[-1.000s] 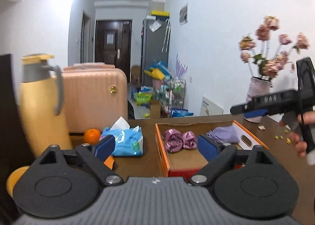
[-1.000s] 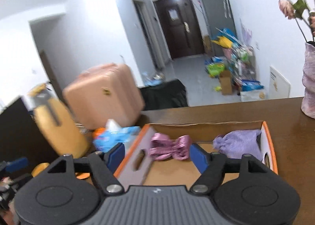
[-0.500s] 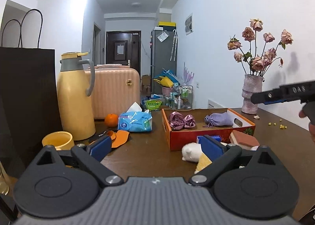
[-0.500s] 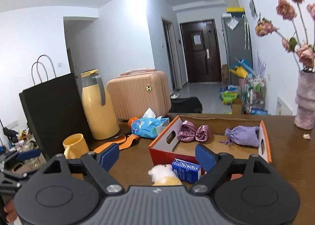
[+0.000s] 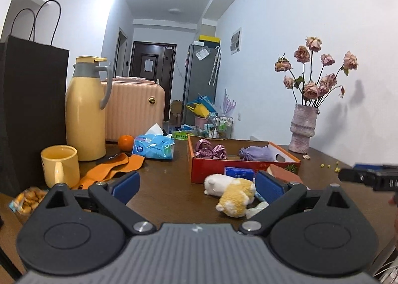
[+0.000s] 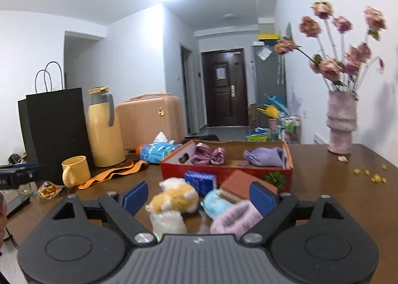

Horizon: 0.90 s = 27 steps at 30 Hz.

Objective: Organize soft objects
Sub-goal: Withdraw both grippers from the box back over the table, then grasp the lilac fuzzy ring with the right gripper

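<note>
Both jaws wide, gripping nothing. Plush between right pads, box beyond. Pink sock only in right view.

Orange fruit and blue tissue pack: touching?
Cannot tell. In the left wrist view the orange fruit sits right beside the blue tissue pack with no visible gap, but one may simply overlap the other.

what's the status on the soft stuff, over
Both jaws open, nothing held. Left gripper and right gripper face the plush hamster. Satin bow and lavender pouch already in red box. Nothing blocking.
</note>
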Each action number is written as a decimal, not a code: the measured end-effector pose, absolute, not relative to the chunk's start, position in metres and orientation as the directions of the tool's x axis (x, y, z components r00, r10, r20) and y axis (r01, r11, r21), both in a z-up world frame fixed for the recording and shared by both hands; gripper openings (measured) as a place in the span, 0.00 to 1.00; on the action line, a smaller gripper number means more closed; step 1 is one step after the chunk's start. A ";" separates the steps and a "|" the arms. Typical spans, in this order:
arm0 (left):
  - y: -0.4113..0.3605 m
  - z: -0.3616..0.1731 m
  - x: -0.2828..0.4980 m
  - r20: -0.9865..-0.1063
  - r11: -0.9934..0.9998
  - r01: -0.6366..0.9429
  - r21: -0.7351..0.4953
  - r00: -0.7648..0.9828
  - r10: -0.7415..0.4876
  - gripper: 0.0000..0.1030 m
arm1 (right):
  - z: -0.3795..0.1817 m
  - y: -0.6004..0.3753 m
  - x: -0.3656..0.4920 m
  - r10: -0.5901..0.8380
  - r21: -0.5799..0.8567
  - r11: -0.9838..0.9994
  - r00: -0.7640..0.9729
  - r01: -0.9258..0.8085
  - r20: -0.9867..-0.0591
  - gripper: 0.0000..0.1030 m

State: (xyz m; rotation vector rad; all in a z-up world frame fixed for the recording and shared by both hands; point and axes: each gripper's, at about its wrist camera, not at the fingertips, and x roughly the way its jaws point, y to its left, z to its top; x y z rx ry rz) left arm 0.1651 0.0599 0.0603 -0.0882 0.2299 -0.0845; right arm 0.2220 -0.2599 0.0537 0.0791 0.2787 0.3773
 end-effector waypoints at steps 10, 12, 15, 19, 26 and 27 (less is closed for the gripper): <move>0.043 0.038 0.155 -0.281 0.985 0.125 -0.117 0.947 -0.154 0.98 | 0.023 -0.262 0.161 0.282 0.100 0.959 0.926 -0.265 -0.252 0.96; 0.037 0.035 0.153 -0.292 0.987 0.124 -0.105 0.945 -0.150 0.98 | 0.018 -0.259 0.158 0.279 0.110 0.960 0.921 -0.259 -0.273 0.96; 0.030 0.029 0.150 -0.314 0.988 0.128 -0.090 0.937 -0.150 0.98 | 0.012 -0.257 0.159 0.295 0.128 0.955 0.910 -0.268 -0.293 0.96; 0.026 0.024 0.151 -0.331 0.989 0.120 -0.086 0.933 -0.142 0.98 | 0.009 -0.257 0.165 0.310 0.134 0.950 0.902 -0.282 -0.300 0.96; 0.019 0.015 0.182 -0.370 0.986 0.140 -0.092 0.914 -0.164 0.98 | 0.000 -0.257 0.195 0.310 0.150 0.950 0.887 -0.274 -0.342 0.94; 0.017 0.012 0.190 -0.379 0.986 0.142 -0.088 0.910 -0.165 0.98 | -0.001 -0.257 0.201 0.308 0.155 0.950 0.885 -0.270 -0.348 0.94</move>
